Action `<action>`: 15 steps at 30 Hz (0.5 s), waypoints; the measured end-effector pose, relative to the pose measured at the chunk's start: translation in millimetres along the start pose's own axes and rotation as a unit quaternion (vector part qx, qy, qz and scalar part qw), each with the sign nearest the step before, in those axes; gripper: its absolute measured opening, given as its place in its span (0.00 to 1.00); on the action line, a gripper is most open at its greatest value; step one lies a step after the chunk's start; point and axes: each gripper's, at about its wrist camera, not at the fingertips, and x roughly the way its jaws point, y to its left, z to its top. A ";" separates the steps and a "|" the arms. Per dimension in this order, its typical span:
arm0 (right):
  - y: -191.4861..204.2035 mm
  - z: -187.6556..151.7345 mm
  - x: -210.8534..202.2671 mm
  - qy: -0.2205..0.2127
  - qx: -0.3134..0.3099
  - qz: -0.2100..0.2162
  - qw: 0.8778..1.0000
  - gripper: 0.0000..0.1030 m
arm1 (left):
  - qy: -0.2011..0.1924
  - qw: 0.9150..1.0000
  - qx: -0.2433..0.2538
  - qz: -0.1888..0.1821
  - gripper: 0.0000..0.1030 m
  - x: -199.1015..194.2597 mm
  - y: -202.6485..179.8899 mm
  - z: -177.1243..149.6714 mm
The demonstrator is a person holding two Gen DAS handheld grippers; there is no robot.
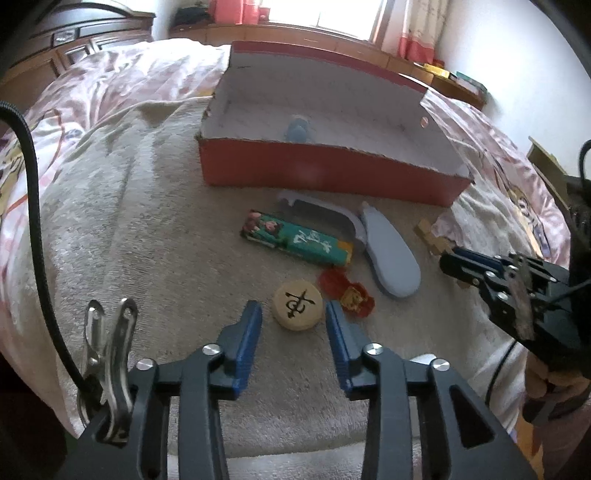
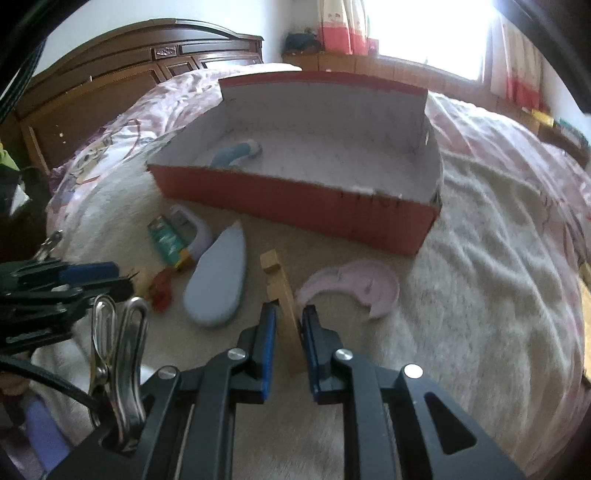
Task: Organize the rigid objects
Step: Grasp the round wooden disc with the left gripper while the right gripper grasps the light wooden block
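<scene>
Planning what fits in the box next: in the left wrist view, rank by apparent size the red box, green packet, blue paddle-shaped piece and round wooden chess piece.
1. red box, clearly largest.
2. green packet and blue paddle-shaped piece: look alike, not ranked.
3. round wooden chess piece, smallest, though nearest the camera.

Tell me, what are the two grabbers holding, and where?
Right gripper pinches the wooden block at its near end. Left gripper holds nothing.

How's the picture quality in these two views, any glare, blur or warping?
Left wrist view: the window is blown out white and the fisheye bends the red box; objects near the centre stay fairly sharp. Right wrist view: the window glares likewise, and the towel and box look motion-smeared.
</scene>
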 end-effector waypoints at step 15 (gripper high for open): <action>-6.1 -23.7 3.2 0.013 0.043 0.015 0.999 0.16 | 0.002 0.999 0.029 0.037 0.37 21.2 -13.2 3.6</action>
